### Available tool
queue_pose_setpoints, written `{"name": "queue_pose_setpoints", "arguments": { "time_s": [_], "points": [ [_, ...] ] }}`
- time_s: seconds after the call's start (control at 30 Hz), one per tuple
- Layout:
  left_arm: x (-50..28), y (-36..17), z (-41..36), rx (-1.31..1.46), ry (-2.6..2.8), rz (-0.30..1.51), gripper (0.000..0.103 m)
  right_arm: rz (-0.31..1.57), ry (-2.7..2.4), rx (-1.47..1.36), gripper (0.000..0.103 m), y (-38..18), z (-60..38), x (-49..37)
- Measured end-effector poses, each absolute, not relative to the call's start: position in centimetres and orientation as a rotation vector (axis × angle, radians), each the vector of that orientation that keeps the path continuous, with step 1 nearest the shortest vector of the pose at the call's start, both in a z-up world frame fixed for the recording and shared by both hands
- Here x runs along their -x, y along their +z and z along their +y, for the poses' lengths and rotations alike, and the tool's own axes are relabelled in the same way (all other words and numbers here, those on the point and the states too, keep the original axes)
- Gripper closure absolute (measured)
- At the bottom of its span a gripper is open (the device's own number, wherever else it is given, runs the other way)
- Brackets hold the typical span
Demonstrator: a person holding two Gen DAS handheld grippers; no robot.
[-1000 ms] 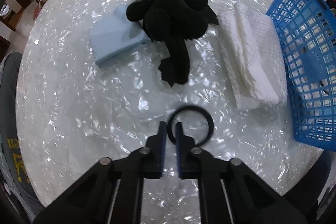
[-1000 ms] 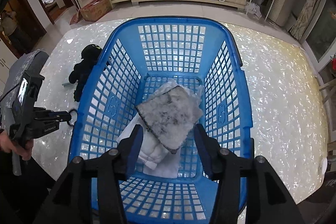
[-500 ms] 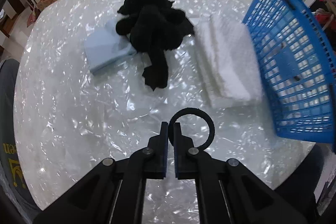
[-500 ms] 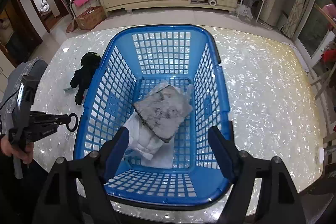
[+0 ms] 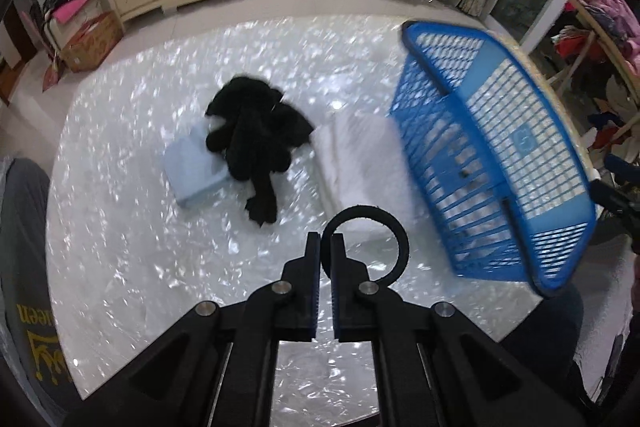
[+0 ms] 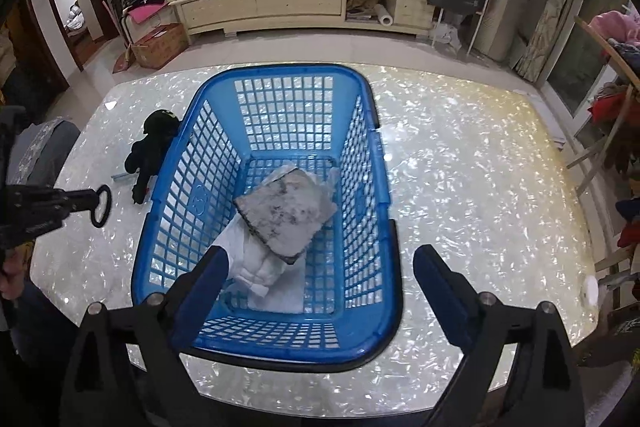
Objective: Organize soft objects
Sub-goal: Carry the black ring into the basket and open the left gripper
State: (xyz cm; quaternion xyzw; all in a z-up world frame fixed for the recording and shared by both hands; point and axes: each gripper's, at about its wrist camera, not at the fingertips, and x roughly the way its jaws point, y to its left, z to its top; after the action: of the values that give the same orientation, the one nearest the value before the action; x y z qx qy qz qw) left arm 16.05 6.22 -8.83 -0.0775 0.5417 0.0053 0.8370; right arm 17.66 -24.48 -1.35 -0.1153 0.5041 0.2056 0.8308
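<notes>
Left gripper (image 5: 326, 243): clenched on black hair tie (image 5: 370, 245), lifted. Right gripper (image 6: 320, 267): released, idle. Next I carry it to the blue basket (image 5: 516, 131) at 2 o'clock.

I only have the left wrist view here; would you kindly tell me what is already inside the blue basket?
Observer: A grey mottled cloth lies on a white folded cloth on the floor of the blue basket.
Operator: Thank you. Is the right claw holding anything?
Observer: No, the right claw is wide open above the basket's near end, with nothing between its fingers.
Operator: And does my black ring look gripped from that side?
Observer: Yes, the left claw is shut on the black ring, held above the table left of the basket.
</notes>
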Motion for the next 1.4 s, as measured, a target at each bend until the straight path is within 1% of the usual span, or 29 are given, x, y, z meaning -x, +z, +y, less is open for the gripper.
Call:
{"name": "queue_pose_setpoints", "arguments": {
  "time_s": [0.1,0.3,0.47,1.03,1.4],
  "points": [
    [-15.8,-6.7,5.1,0.142,-0.03,1.122,0.099,1.052,0.417,0.258,0.009,-1.1,-25.1,-17.5],
    [-16.5,-4.2,2.7,0.107,-0.092,1.071,0.099,1.043,0.39,0.256,0.009,-1.3,-26.2,-17.3],
    [-17.9,-3.3,0.4,0.053,-0.131,1.062,0.099,1.053,0.372,0.236,0.009,-1.7,-27.3,-17.7],
    [-22.4,-5.0,-5.7,-0.044,-0.223,1.104,0.099,1.079,0.346,0.189,0.009,-3.0,-30.0,-18.5],
    [-26.9,-8.3,-7.8,-0.078,-0.255,1.158,0.099,1.111,0.363,0.162,0.009,-4.2,-30.3,-19.7]
  ]
}}
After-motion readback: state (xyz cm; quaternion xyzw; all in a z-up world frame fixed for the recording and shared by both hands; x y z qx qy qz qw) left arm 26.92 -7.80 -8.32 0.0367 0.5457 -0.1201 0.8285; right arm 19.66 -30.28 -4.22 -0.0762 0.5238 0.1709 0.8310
